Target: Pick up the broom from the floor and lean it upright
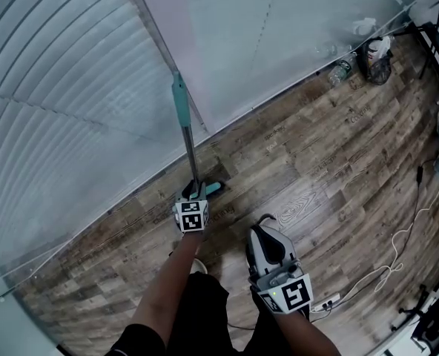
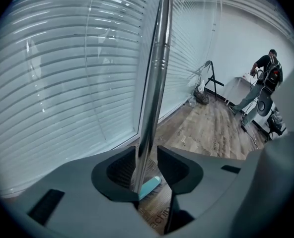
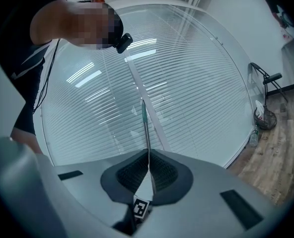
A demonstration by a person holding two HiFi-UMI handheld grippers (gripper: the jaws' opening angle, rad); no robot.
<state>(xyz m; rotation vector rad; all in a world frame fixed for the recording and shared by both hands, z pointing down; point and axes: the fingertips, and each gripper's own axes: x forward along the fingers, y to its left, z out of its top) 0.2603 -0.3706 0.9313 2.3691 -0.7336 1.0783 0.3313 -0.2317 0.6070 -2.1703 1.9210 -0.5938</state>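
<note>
- A wood-plank floor (image 1: 316, 162) runs up to a glass wall covered by closed blinds (image 1: 56, 87).
- The left gripper (image 2: 148, 151) has its fingers apart around the pole of the broom (image 2: 154, 83). The pole lies against one finger, with a gap at the other.
- Above the fingers the pole stands upright along the blinds, and its teal head sits on the floor just below them.
- The right gripper (image 3: 148, 155) has its fingers together, holding nothing.
- There are one broom, two grippers and one white cable (image 1: 397, 251).

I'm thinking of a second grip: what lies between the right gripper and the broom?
Just bare floor, per the head view; the left gripper sits around the broom.
</note>
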